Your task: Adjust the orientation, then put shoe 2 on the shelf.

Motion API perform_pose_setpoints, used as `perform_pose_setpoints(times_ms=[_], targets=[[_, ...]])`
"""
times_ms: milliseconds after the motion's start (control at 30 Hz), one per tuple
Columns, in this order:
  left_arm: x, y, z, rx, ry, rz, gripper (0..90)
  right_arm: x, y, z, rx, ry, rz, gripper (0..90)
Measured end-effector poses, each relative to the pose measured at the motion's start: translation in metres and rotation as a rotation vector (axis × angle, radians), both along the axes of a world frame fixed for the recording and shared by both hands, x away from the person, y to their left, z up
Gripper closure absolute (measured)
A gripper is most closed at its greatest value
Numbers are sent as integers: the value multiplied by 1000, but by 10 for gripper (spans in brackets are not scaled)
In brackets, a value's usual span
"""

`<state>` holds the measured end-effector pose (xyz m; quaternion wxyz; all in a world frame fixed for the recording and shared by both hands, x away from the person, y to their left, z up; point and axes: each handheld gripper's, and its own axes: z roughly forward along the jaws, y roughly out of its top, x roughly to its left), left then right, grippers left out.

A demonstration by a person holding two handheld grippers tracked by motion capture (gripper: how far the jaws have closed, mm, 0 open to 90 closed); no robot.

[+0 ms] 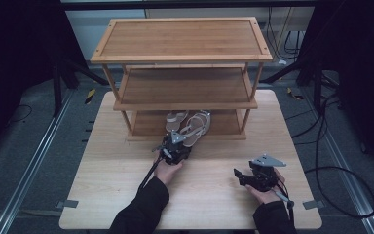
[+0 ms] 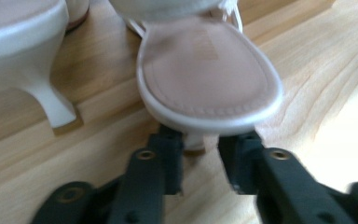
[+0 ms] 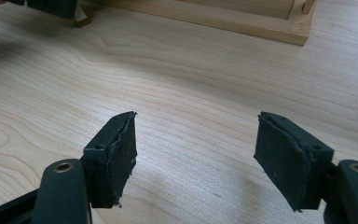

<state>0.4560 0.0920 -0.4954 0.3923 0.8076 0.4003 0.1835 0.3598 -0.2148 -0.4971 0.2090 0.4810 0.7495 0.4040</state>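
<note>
We have the left gripper at the front edge of the bamboo shoe rack, its jaws drawn in narrow on either side of the slim heel of the white heeled sandal; the heel sits between them, though the sole's rim hides the contact, so we cannot tell whether the pads already press on it. That sandal lies half on the rack's bottom shelf, its heel end jutting out over the wooden table. Its mate stands just beside it, further in on the same shelf. Our right gripper rests on the table near the rack's front right corner, well apart from the shoes, jaws wide and empty. We judge the step in hand to be taking hold of the sandal by its heel. Next we need a firm pinch, then a move that keeps it clear of its mate.
</note>
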Motion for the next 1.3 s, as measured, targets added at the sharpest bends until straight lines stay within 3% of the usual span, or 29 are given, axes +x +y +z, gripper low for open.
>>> perform_pose_setpoints(times_ms=[300, 400, 700, 967, 1133, 1233, 1300], targets=[[3, -8, -1, -36, -19, -40, 775, 0, 1, 0, 2, 6, -1, 297], [8, -17, 3, -24, -18, -51, 770, 1, 0, 0, 0, 3, 0, 298], [35, -30, 5, -19, -15, 2, 771, 1, -1, 0, 7, -3, -4, 299], [46, -31, 4, 10, -29, 10, 772, 2, 1, 0, 5, 3, -5, 302], [49, -31, 3, 22, -36, -7, 769, 2, 1, -1, 6, 3, 1, 302], [45, -30, 5, 30, -19, 3, 764, 2, 1, -1, 5, -2, 5, 302], [36, -24, 8, 34, -12, -11, 667, 2, 1, -1, 7, -2, 4, 300]])
